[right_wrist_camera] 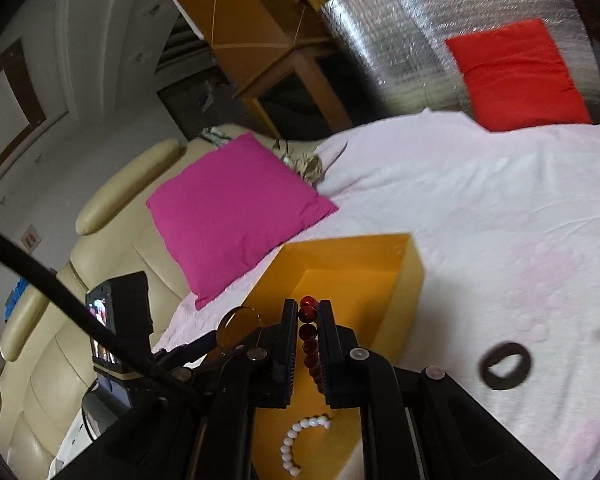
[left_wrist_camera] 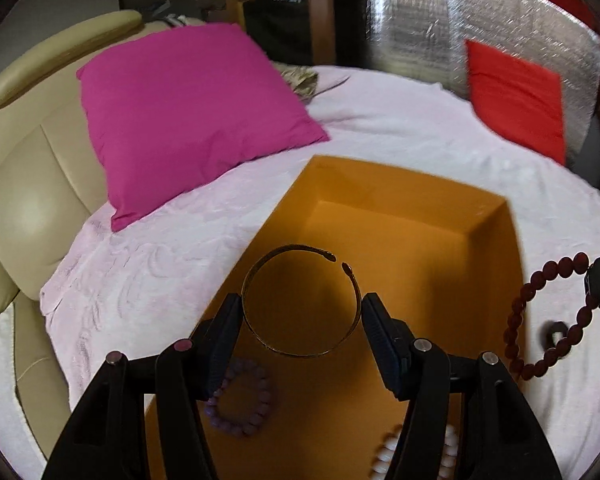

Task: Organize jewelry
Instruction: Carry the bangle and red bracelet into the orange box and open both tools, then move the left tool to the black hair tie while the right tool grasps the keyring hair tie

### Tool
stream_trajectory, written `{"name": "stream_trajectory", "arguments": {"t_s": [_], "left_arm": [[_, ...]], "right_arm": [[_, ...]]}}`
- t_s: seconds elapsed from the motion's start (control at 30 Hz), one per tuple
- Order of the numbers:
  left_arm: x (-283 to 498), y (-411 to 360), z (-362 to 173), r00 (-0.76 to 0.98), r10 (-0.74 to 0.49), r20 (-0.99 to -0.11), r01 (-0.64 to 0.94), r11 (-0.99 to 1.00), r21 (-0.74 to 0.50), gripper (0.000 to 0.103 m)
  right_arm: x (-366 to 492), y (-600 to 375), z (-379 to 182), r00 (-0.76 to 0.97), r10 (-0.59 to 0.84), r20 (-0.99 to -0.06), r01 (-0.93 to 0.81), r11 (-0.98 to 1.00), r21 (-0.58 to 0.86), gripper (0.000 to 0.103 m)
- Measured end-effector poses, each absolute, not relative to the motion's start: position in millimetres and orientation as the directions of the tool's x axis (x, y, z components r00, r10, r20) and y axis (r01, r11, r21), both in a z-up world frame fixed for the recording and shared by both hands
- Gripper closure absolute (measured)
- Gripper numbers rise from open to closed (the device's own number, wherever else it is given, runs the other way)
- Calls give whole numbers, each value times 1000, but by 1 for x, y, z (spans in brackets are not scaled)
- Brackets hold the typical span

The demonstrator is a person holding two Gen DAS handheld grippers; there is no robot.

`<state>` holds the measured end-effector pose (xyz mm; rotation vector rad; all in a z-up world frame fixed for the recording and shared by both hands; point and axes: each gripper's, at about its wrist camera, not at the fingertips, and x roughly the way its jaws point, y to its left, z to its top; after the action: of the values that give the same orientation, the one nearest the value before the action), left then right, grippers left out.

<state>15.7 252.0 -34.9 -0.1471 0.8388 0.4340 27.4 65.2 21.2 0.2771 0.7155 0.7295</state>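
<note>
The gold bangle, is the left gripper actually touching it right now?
Touching. The left wrist view shows the gold bangle pinched between the left gripper pads on both sides.

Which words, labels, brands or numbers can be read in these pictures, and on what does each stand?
None can be read.
Small screen on the device at the left: it shows a picture, too small and blurred for any text.
Wall plate: too blurred to read.
Orange box: no print shows.

Left gripper [left_wrist_camera: 300, 312] clamping a gold open bangle [left_wrist_camera: 300, 300] above an orange box [left_wrist_camera: 400, 240], purple bead bracelet [left_wrist_camera: 242, 400] and white bead bracelet [left_wrist_camera: 384, 456] inside, dark red bead bracelet [left_wrist_camera: 548, 320] at right, magenta pillow [left_wrist_camera: 188, 116] on pink bedspread [left_wrist_camera: 172, 248]
</note>
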Motion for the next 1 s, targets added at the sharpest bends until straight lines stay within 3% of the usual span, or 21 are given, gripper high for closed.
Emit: {"name": "stream_trajectory", "arguments": {"t_s": [0.3,0.63,0.9,1.0], "left_arm": [[32,264,-56,502,326,-801,-485,873,51,40],[41,253,-53,490,407,-771,-513,850,122,39],[45,206,-29,567,459,-684,-478,860,180,36],[47,181,-23,594,461,-659,-437,873,217,35]], "right_arm": [[57,97,-12,489,652,-579,-471,756,454,91],[73,51,-6,562,600,-570,-350,797,493,87],[64,2,6,627,501,-596,-292,861,417,55],[62,-14,6,634,470,-613,-267,878,397,54]]}}
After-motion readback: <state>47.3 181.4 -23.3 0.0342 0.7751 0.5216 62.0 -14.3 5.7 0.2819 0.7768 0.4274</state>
